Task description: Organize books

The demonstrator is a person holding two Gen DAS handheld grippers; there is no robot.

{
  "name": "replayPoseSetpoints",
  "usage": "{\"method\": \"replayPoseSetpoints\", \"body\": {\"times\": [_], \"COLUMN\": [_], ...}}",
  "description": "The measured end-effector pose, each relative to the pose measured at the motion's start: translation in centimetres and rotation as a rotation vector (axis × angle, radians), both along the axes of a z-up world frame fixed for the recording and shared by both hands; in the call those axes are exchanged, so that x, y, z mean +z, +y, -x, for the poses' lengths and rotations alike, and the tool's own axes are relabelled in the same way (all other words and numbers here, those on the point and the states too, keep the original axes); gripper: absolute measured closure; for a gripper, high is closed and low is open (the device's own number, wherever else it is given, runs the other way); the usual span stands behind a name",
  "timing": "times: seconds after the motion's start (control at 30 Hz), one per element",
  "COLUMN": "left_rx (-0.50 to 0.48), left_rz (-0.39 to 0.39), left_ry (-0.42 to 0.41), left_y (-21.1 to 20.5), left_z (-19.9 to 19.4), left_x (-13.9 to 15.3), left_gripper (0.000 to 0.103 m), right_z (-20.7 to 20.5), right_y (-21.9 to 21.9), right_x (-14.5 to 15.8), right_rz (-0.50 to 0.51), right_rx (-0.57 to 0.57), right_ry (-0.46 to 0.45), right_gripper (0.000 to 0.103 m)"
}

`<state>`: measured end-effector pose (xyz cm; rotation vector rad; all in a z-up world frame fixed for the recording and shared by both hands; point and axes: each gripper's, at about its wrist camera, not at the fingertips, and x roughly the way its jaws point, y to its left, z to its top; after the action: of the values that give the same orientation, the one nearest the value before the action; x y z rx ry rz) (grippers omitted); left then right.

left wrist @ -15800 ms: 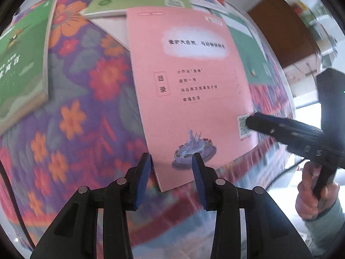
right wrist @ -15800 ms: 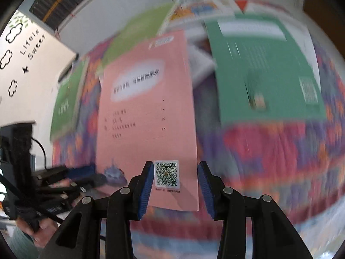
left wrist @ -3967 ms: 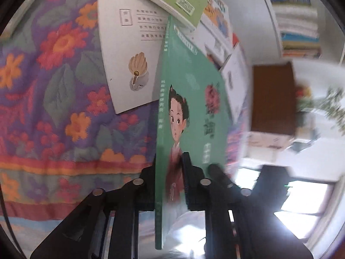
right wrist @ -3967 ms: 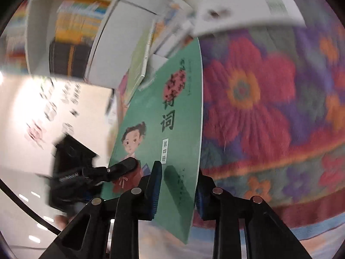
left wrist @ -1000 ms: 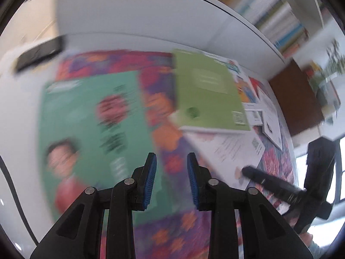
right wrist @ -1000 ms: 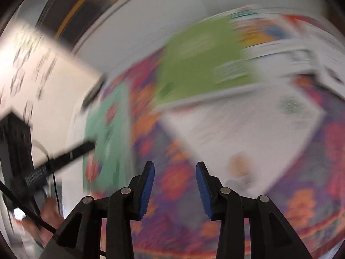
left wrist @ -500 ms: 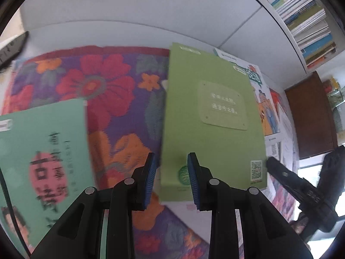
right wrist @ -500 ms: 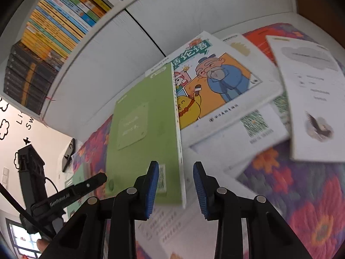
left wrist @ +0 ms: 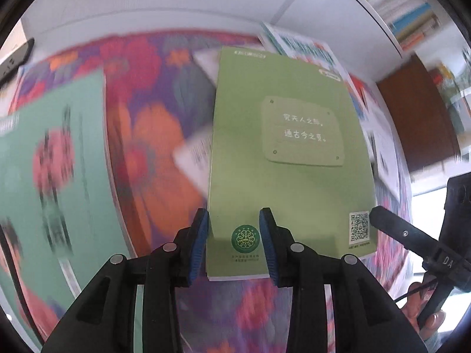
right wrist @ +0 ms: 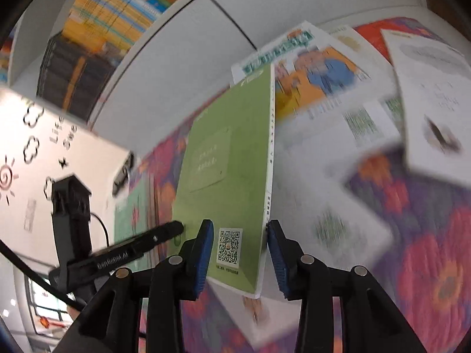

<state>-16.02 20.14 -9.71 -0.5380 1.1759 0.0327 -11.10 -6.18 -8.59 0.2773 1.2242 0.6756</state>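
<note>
A light green book (left wrist: 288,161) lies flat on top of white booklets on the floral cloth (left wrist: 153,117). My left gripper (left wrist: 234,235) hangs over its near left corner. Its jaws are opening, and the corner with the round logo shows between the blue pads, which do not press on it. My right gripper (right wrist: 238,250) is at the near right corner by the QR code. Its jaws are also opening, and the spine edge (right wrist: 269,176) runs close to the right pad. A teal book (left wrist: 53,176) lies to the left. Each view shows the other gripper's finger (left wrist: 382,217) (right wrist: 164,231).
A cartoon-cover book (right wrist: 318,70) and white booklets (right wrist: 426,103) overlap beyond and right of the green book. Behind the table are a white wall panel and full bookshelves (right wrist: 103,29). A brown cabinet (left wrist: 418,111) stands at the right, and a dark flat object (left wrist: 14,56) lies far left.
Both grippers have come down and closer to the green book, so its near corners now sit between their jaws. The teal book has slid to the left of the view.
</note>
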Motion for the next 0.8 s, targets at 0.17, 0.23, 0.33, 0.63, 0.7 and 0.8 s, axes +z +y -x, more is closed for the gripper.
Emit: {"method": "replayPoseSetpoints", "body": {"times": [0.17,0.23,0.33,0.63,0.7,0.8], "left_rx": [-0.102,-0.113,-0.185,-0.011,0.033,0.041], "left_rz": [-0.051,-0.02,-0.05,-0.051,0.002,-0.003], "left_ry": [0.032,0.04,0.043,0.054,0.078,0.096], "left_y": [-6.0,-8.7,-13.3,-13.5,-12.9,-14.4], "left_z": [5.2,7.8,9.9,9.9,9.8,9.8], "left_x": [-0.1,-0.4,-0.1,0.8,0.0,-0.4], "left_gripper": [0.066,0.063,0.061,0.062,0.062,0.061], "right_z": [6.1,8.7,11.4,9.4,8.4,8.5], "right_y": [-5.1,-8.0,-11.2,-17.0,-16.9,-16.2], "right_x": [-1.5,-1.9,-2.8,-4.1,-4.6,-4.4], "right_rz": [0.026,0.027,0.088,0.013,-0.028,-0.059], "right_rx": [0.029,0.036,0.065,-0.011,-0.018,0.008], "right_ry": [0.069,0.11,0.162,0.15,0.149,0.116], "right_gripper": [0.065,0.064,0.063,0.064,0.063,0.059]}}
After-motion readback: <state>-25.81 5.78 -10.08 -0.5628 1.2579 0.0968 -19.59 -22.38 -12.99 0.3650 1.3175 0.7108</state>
